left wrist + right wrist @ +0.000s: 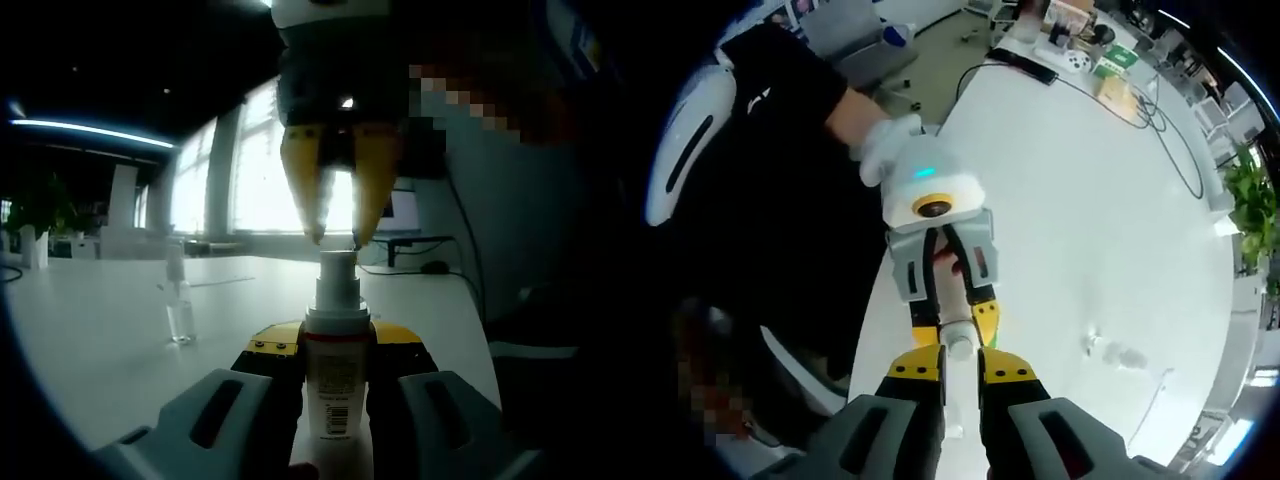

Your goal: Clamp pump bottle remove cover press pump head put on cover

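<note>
White desk in a dim office with bright windows carries the job. Left tongs clamp the pump bottle upright; right tongs hang at twelve o'clock, tips slightly parted just above the bare pump head — pressing seems next. A clear cover stands at nine o'clock, so capping remains.

white table, potted plant, cables, monitor by windows.
</note>
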Tool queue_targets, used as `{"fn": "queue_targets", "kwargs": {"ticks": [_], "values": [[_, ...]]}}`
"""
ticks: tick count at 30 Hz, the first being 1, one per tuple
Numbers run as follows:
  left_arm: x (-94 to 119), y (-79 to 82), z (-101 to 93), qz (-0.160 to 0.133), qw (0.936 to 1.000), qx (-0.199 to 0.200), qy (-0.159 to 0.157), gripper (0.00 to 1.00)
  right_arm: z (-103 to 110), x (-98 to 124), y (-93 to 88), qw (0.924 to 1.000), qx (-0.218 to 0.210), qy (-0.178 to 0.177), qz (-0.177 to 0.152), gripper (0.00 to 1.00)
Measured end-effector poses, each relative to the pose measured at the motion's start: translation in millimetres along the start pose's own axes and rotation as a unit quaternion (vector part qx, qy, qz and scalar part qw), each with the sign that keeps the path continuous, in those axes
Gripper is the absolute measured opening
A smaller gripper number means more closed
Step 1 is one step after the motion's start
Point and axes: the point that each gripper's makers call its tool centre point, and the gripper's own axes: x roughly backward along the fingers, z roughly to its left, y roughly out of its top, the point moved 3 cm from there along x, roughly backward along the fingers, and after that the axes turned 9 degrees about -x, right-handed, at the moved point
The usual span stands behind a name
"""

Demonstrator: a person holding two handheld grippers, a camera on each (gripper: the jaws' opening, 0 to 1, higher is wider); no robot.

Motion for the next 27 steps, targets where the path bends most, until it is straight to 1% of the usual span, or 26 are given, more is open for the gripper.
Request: {"fn": "queue_targets", "kwargs": {"ticks": [1,4,6,8,9,10,11,12,14,17,21,23,26,27], "values": [[0,0.0,-0.2,0.000,1.0000,0.000,0.000,0.14,0,0,0.6,1.0000,0.000,0.000,-0.004,0.08],[0,-0.4,1.3,0.000,1.0000,-0.001,0.001,0.14,-2,3,3.9,0.9994,0.006,-0.005,-0.033,0.07],[0,-0.4,0.8,0.000,1.0000,-0.001,0.001,0.14,-2,6,4.0,0.9987,0.000,-0.008,-0.051,0.09],[0,-0.4,0.7,0.000,1.0000,-0.001,0.001,0.14,-6,10,6.3,0.9960,-0.013,-0.014,-0.088,0.11],[0,-0.3,0.8,0.000,1.0000,-0.001,0.001,0.14,-5,11,7.1,0.9947,-0.018,-0.014,-0.100,0.12],[0,-0.3,0.8,0.000,1.0000,-0.001,0.001,0.14,-9,14,9.2,0.9911,-0.023,-0.024,-0.129,0.13],[0,-0.3,0.8,0.000,1.0000,-0.001,0.001,0.14,-12,17,9.8,0.9879,-0.035,-0.028,-0.148,0.13],[0,-0.6,1.2,0.000,1.0000,-0.001,0.001,0.14,-15,18,8.7,0.9854,-0.043,-0.035,-0.161,0.13],[0,-0.9,1.7,0.000,1.0000,-0.001,0.002,0.14,-18,17,4.8,0.9831,-0.045,-0.044,-0.172,0.13],[0,-1.0,1.8,0.001,1.0000,-0.001,0.002,0.14,-19,15,-3.6,0.9811,-0.046,-0.054,-0.180,0.13],[0,-0.3,0.7,0.001,1.0000,0.000,0.002,0.14,-21,20,-4.4,0.9703,-0.062,-0.063,-0.225,0.14],[0,-0.6,1.1,0.001,1.0000,0.001,0.003,0.14,-22,24,-4.3,0.9620,-0.077,-0.067,-0.253,0.14],[0,-0.9,1.4,0.001,1.0000,0.000,0.003,0.14,-22,27,-6.6,0.9536,-0.088,-0.075,-0.278,0.15],[0,-1.0,1.7,0.001,1.0000,0.000,0.003,0.14,-22,28,-7.0,0.9495,-0.093,-0.079,-0.289,0.15]]}}
